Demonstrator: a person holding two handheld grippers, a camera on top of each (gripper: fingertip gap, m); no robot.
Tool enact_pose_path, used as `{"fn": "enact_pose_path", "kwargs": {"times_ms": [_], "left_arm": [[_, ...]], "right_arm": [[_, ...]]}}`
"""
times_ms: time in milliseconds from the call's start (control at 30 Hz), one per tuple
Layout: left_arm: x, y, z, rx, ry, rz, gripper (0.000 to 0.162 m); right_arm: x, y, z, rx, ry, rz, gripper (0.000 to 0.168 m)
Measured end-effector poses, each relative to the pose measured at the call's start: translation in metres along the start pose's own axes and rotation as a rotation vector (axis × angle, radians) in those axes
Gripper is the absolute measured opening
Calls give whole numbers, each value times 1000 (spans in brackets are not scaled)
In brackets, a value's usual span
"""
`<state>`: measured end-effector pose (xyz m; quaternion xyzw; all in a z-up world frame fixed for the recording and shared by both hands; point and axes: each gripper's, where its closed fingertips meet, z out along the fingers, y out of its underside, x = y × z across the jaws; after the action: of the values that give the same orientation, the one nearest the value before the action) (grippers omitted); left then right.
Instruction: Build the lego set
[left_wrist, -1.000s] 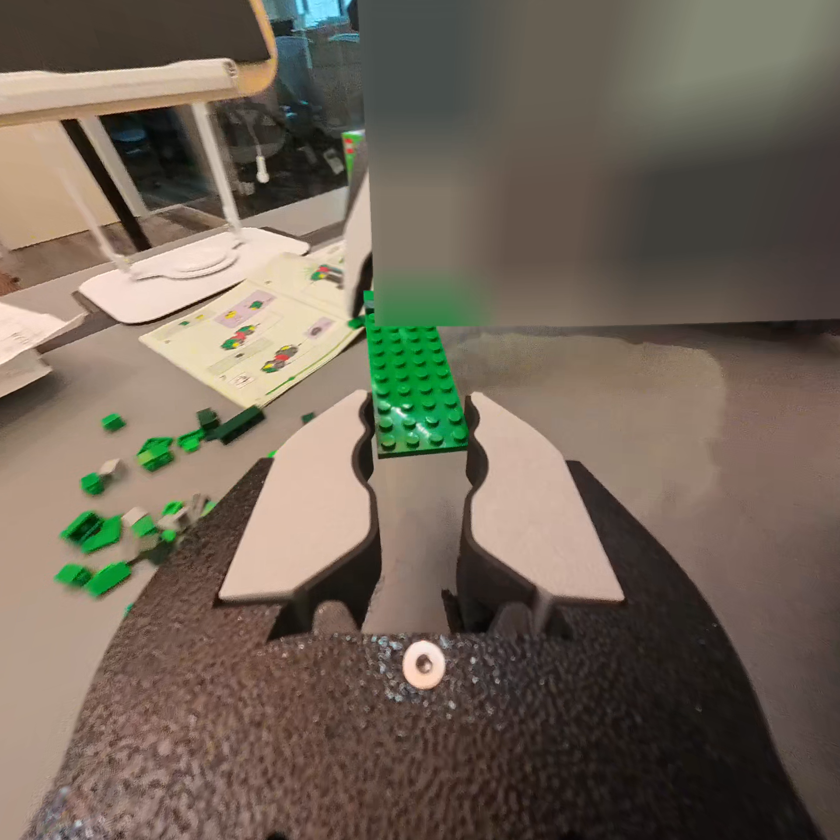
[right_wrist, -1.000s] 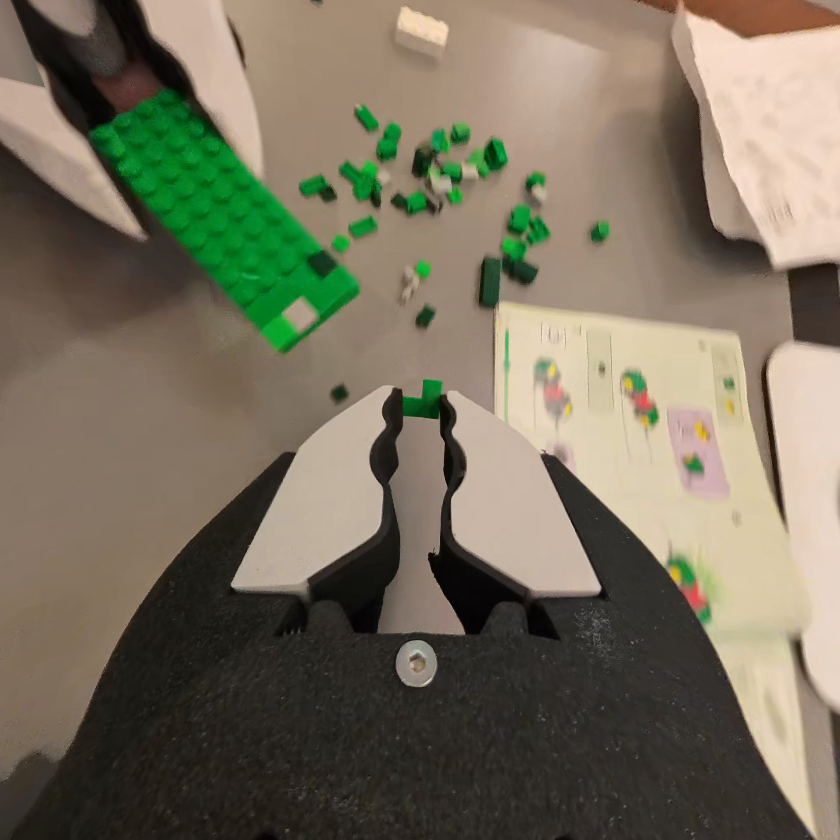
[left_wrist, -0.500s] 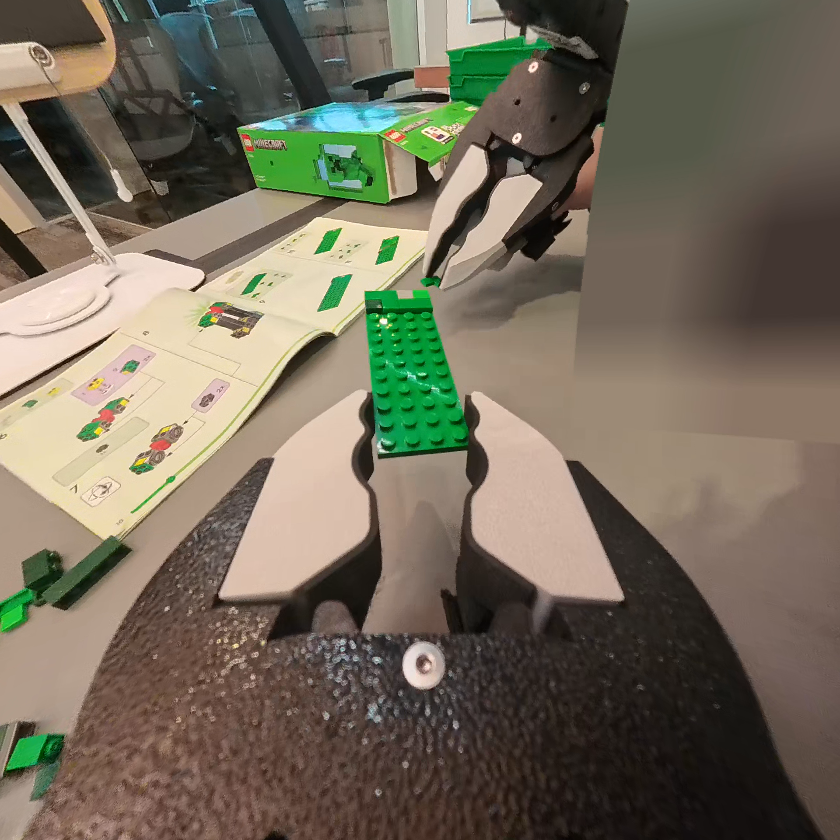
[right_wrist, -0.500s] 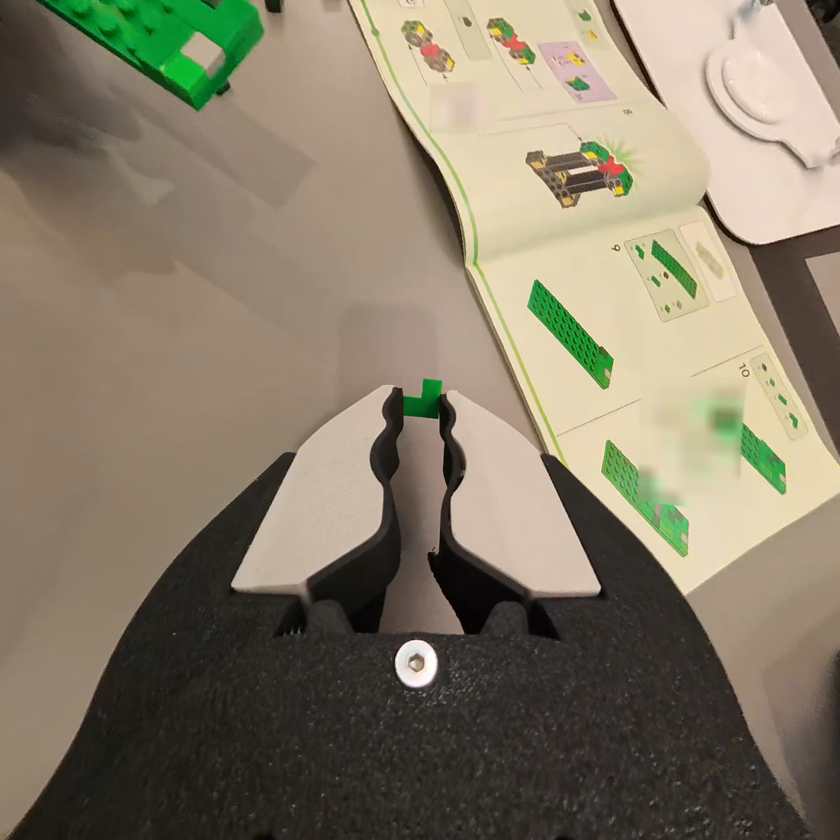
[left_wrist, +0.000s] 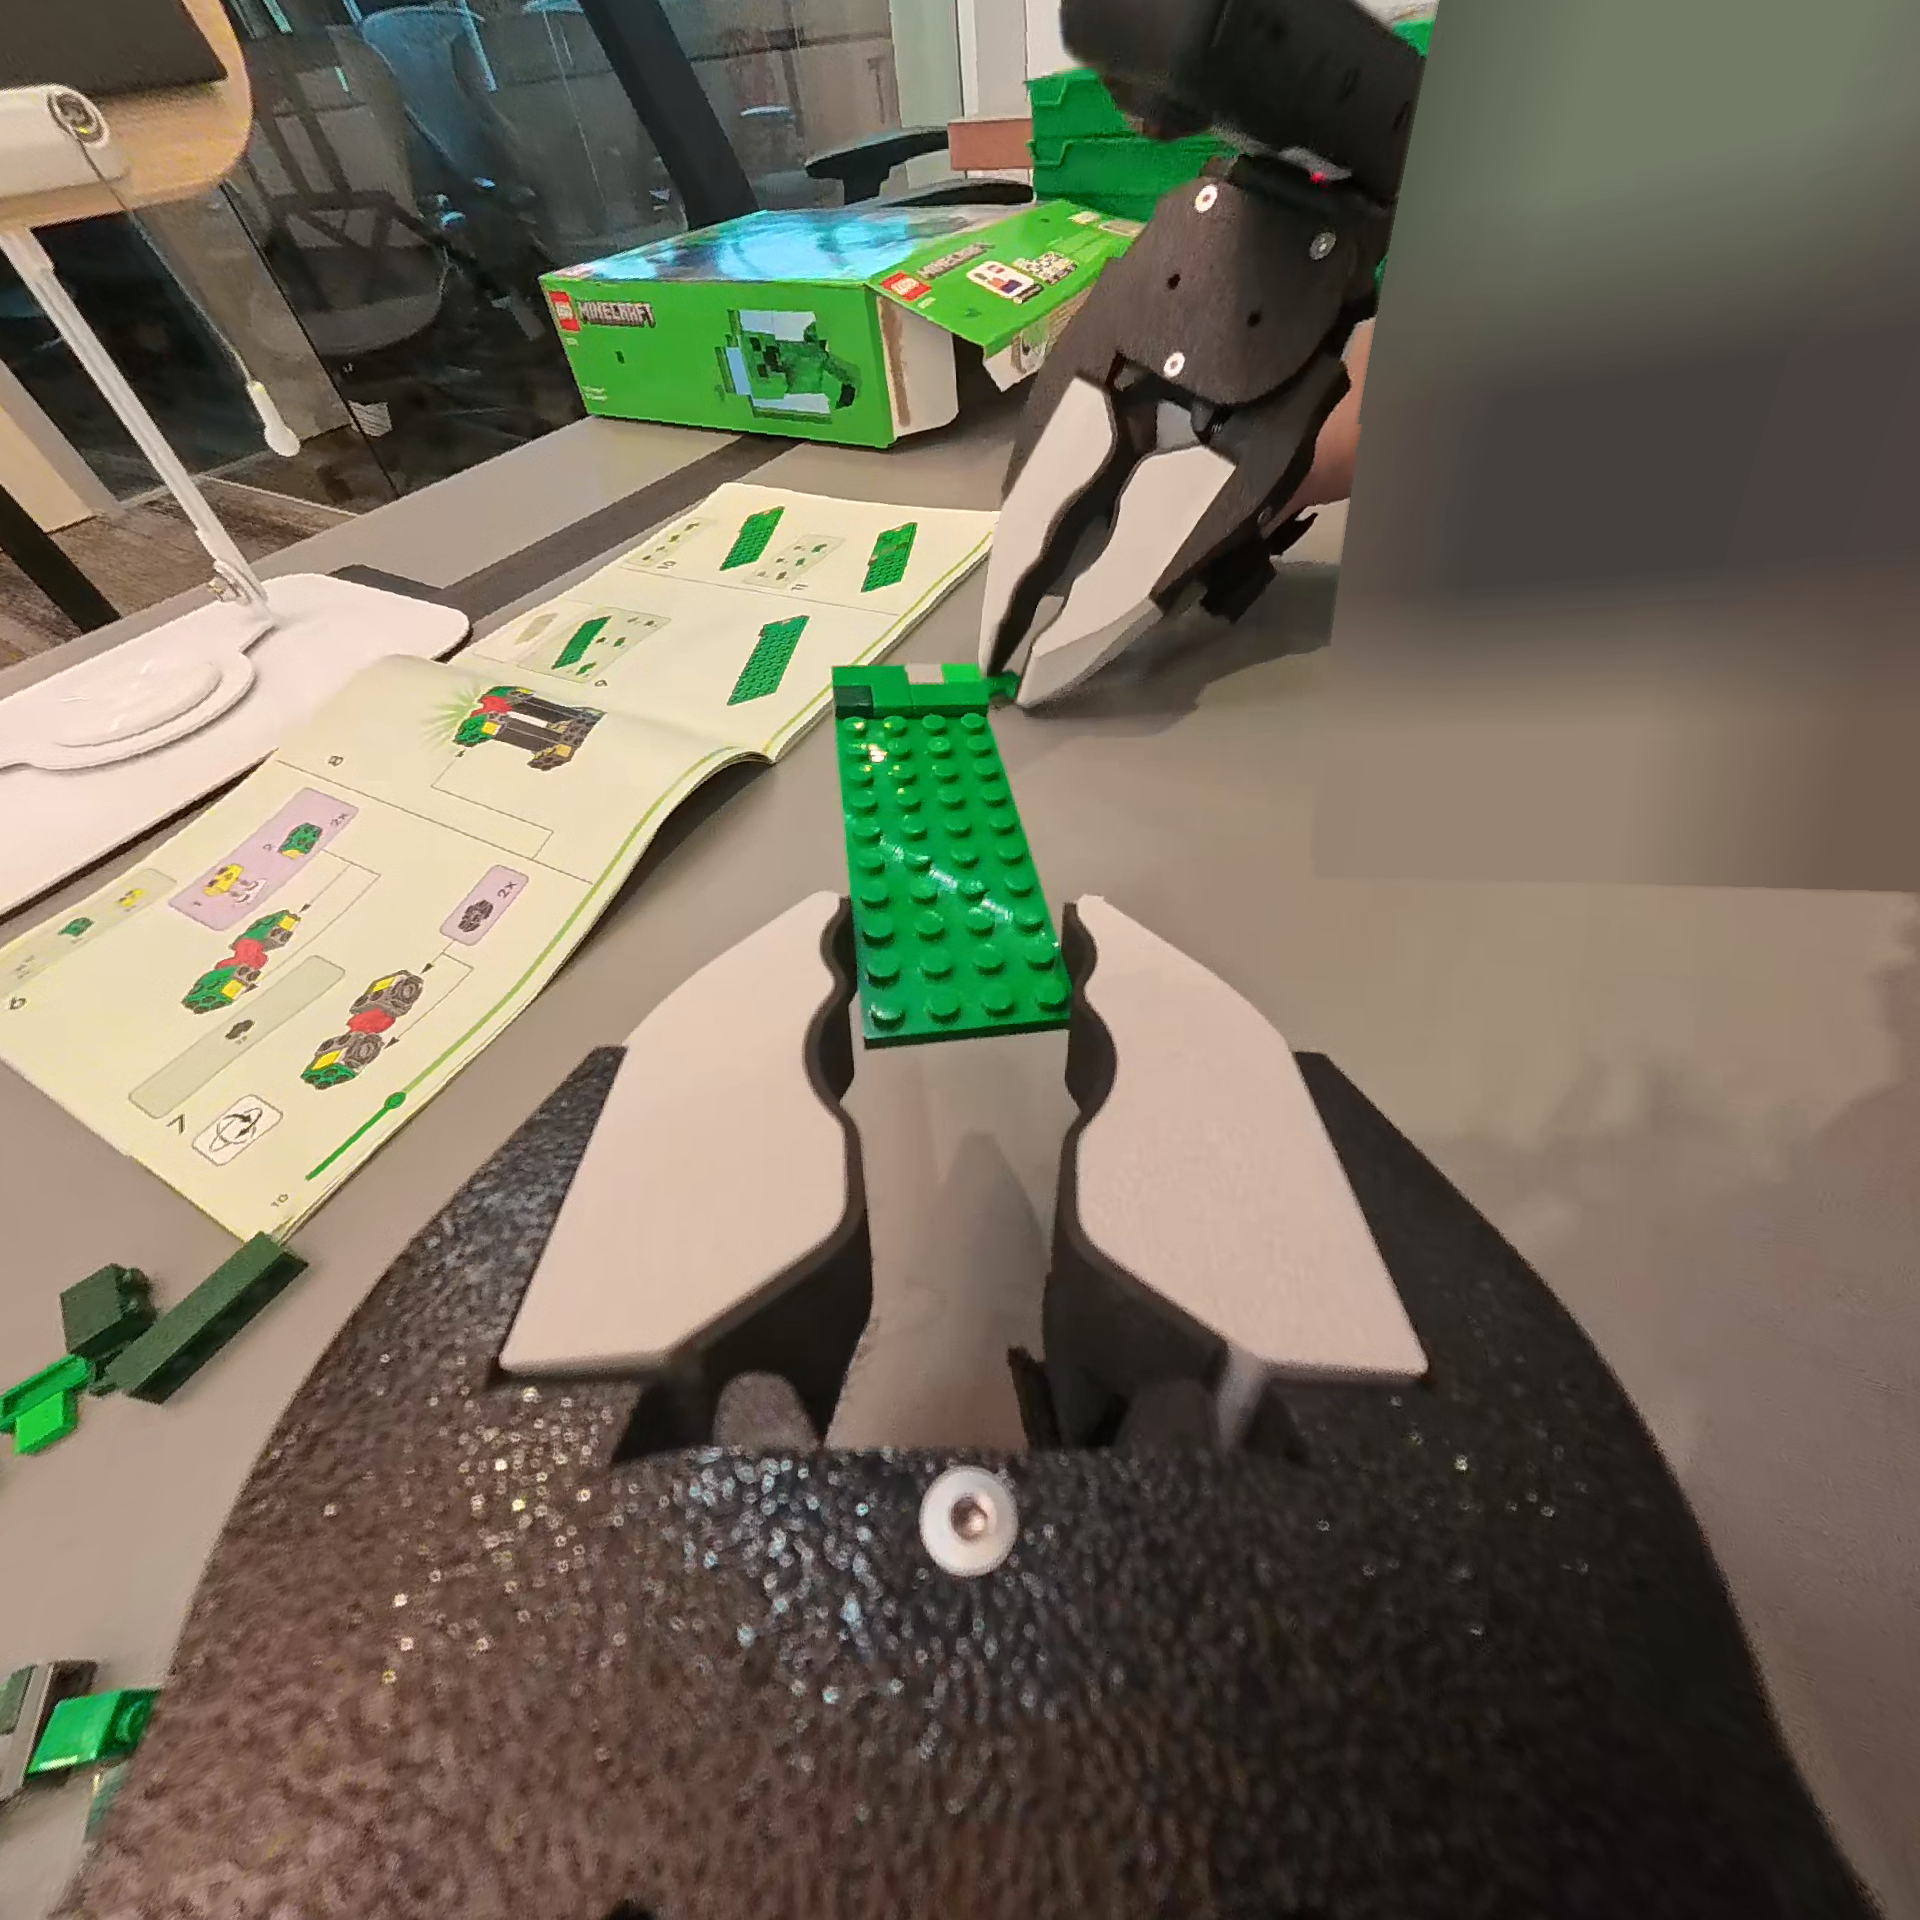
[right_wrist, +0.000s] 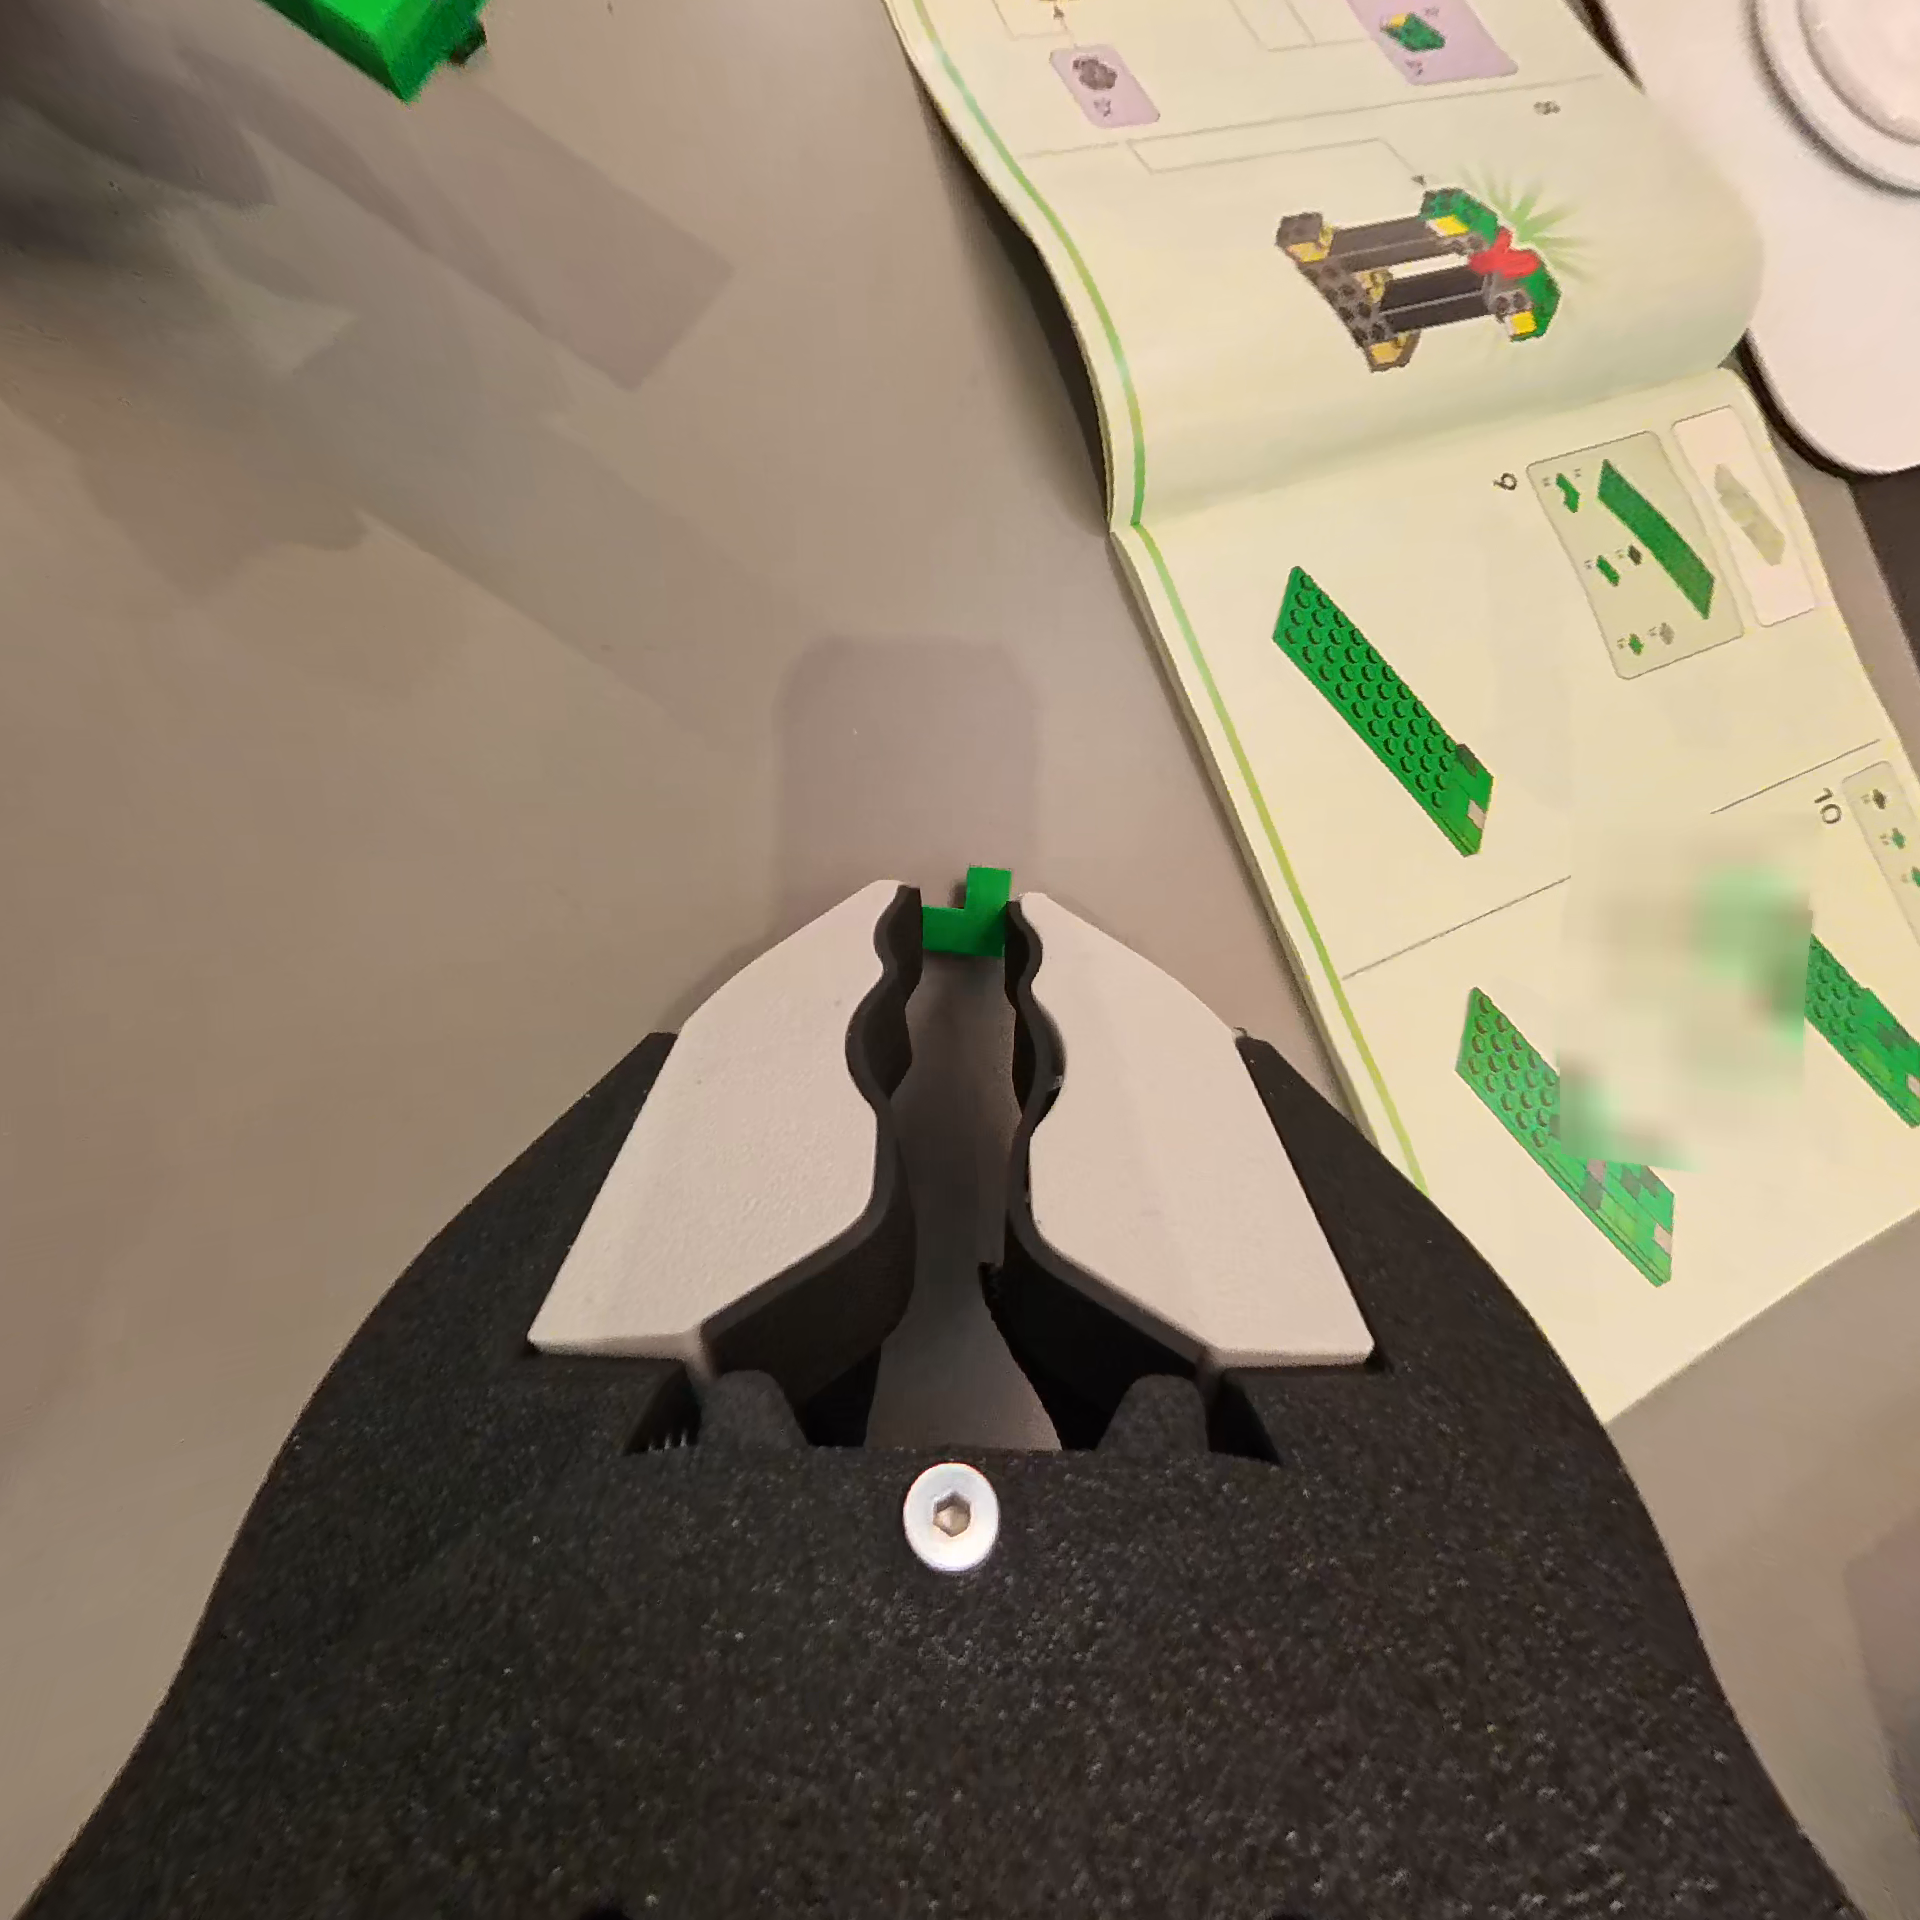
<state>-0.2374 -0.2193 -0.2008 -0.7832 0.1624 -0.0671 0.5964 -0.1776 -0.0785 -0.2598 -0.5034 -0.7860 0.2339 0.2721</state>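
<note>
A: Long green studded plate (left_wrist: 951, 873), held out above the grey desk (left_wrist: 1558, 1195), its near end clamped between the fingers of the left gripper (left_wrist: 961, 966).

B: And the far end of it carries a row of small tiles: dark green, bright green, one pale.

A: Right there at that far corner comes the right gripper (left_wrist: 1013, 691), tips pointing down, just beside the tiled end.

B: From its own camera, the right gripper (right_wrist: 961, 920) is clenched on a small green L-shaped piece (right_wrist: 966, 920), pinched at the very tips. Only a corner of the plate (right_wrist: 400, 36) shows, top left and blurred.

A: Whether that piece touches the plate, I cannot tell.

B: Moving outward: the open instruction booklet (left_wrist: 416, 862) lies flat on the desk, left of the plate.

A: Same booklet (right_wrist: 1455, 623) sits to the right in the right wrist view, pages showing green plates.

B: Beyond it, toward the desk's far edge, a green set box (left_wrist: 748, 353) with an open flap.

A: Near the desk's left edge, a white lamp base (left_wrist: 156, 686), and closer in, loose green pieces (left_wrist: 135, 1340), dark and bright, scattered by the booklet's near corner.
</note>
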Motion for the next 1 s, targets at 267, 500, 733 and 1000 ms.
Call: {"fn": "enact_pose_path", "kwargs": {"times_ms": [267,500,733,1000], "left_arm": [[-1,1,1,-8,-3,-6,37],[-1,0,0,-1,1,-15,37],[3,-3,-15,48,3,-25,37],[-3,6,-77,86,-145,28,37]], "right_arm": [[-2,0,2,6,-19,23,15],[-4,-1,1,16,-38,24,23],[-11,-34,-4,140,-16,10,35],[-73,-130,59,301,-208,-59,24]]}}
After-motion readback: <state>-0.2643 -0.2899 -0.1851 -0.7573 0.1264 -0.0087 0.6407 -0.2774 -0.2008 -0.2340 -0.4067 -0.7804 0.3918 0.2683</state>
